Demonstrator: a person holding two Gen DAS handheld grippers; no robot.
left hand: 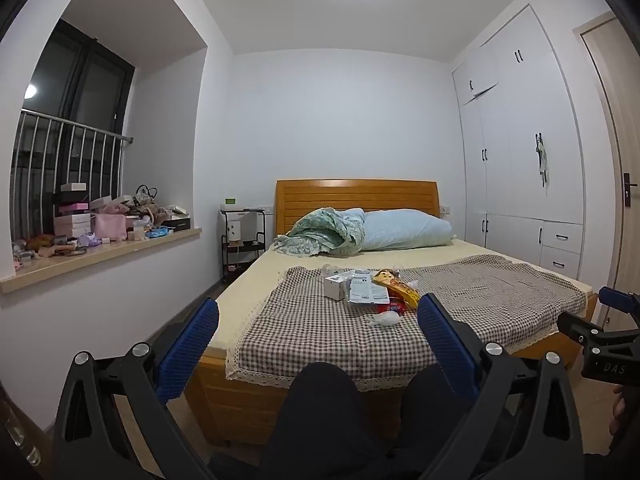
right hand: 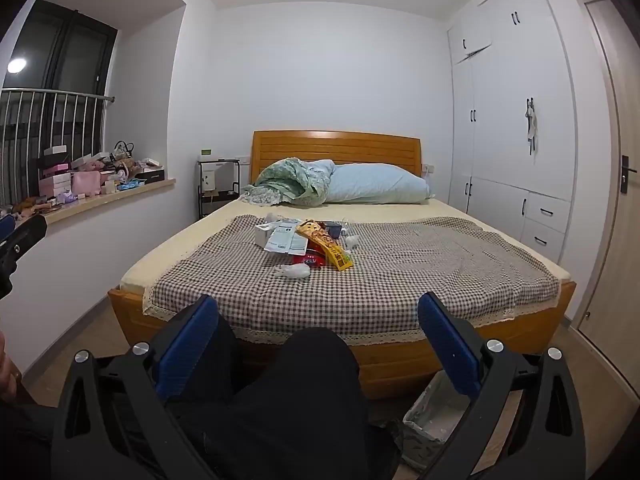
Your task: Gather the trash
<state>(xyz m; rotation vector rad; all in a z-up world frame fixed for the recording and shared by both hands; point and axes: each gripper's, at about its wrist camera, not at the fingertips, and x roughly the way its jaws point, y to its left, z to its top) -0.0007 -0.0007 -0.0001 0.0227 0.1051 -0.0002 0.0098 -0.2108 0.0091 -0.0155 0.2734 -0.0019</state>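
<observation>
Right wrist view shows your right gripper (right hand: pixel 318 340) with its blue pads spread wide and nothing between them, held above your dark-clad knees at the foot of the bed (right hand: pixel 400 360); in the left wrist view your left gripper (left hand: pixel 318 342) stands just as wide and just as empty. Move outward and the trash sits in one cluster on the checked cloth (right hand: pixel 440 272), well apart from both grippers: a crumpled white tissue (right hand: pixel 293 271) nearest you, a red packet (right hand: pixel 310 259) just behind it, a yellow snack wrapper (right hand: pixel 326 245) lying across the heap, a printed paper sheet (right hand: pixel 287 241) and a small white box (right hand: pixel 265 234) further back. The lined bin (right hand: pixel 430 412) stands on the floor by your right knee, under the right jaw. You likely start with the reach, so go for the tissue first, since it lies alone and closest. Come in low and level, straddle it, and close gently so you pinch the tissue and not the cloth beneath. Keep the other gripper clear of the path to the bin.
</observation>
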